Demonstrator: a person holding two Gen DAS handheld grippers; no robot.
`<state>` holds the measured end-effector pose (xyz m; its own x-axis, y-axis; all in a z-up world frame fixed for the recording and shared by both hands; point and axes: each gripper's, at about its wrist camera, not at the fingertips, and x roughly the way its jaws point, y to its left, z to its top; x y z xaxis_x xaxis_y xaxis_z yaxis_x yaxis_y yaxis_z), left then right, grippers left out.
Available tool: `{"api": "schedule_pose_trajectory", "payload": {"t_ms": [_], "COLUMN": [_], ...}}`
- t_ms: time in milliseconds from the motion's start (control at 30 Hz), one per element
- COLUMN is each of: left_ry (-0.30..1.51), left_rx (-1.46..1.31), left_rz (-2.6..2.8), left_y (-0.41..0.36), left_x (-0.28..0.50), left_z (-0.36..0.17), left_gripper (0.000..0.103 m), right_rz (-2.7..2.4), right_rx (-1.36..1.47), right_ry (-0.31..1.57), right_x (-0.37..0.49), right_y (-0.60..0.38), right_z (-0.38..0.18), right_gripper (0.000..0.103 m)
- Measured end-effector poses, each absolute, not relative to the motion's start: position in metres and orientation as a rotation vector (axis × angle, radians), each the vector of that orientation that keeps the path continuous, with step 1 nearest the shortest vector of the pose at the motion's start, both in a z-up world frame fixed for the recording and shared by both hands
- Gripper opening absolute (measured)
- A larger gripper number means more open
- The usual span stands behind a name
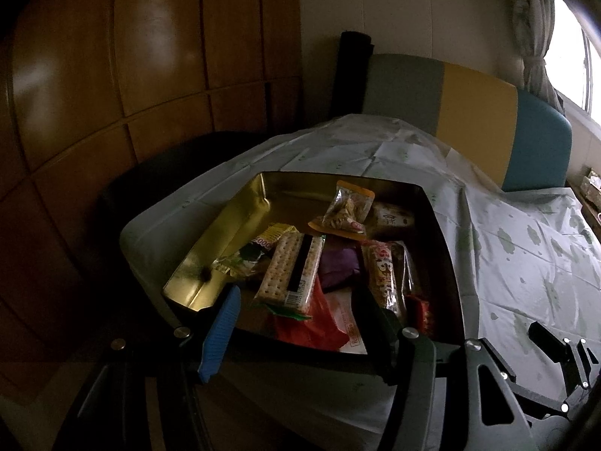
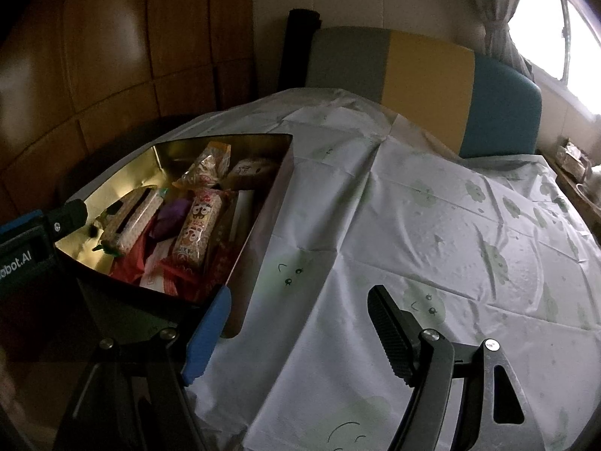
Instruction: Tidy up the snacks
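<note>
At the far left stood a wall of brown wooden cabinet doors (image 1: 112, 75), dim and glossy. Right of them, a gold-lined tin box (image 1: 225, 225) sat on the bench (image 2: 413, 225), which was covered by a pale cloth printed with green clouds. The box held the snacks in a loose heap: a cracker pack (image 1: 291, 270) toward its left, a purple packet (image 1: 338, 267) beside it, a long printed snack roll (image 1: 383, 274) to the right, a clear bag of nuts (image 1: 343, 210) at the far side, and a red wrapper (image 1: 311, 319) at the near edge. The left hand-held gripper (image 1: 300, 323) hung over the box's near rim with its jaws apart and nothing between them, its blue pad at the left. The right hand-held gripper (image 2: 296, 334) was over bare cloth just right of the box, jaws apart and empty. Beyond the bench stood a grey, yellow and blue chair back (image 2: 424, 79), a dark roll (image 1: 351, 75) leaning left of it, and a curtained window (image 2: 556, 18) at the far right.
</note>
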<state>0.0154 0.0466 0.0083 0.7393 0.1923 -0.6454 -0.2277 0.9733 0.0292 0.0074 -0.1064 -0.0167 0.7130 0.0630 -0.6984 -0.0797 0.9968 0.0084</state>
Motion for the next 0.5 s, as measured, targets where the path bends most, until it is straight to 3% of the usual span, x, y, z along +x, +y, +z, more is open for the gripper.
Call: {"api": "schedule_pose_trajectory", "payload": {"t_ms": [233, 333, 500], "left_ry": [0.7, 0.69, 0.682], "left_rx": [-0.024, -0.022, -0.029], "left_rz": [0.225, 0.224, 0.222], "left_y": [0.043, 0.043, 0.046], "left_x": [0.015, 0.014, 0.015], "left_z": [0.009, 0.01, 0.011], "left_gripper": [0.062, 0.055, 0.054], "right_rz": [0.078, 0.077, 0.057], "right_rx": [-0.024, -0.021, -0.005], "right_ry": [0.776, 0.778, 0.781], "right_x": [0.008, 0.008, 0.009], "right_y": [-0.108, -0.11, -0.122], "right_z": [-0.018, -0.019, -0.02], "right_gripper": [0.077, 0.077, 0.077]}}
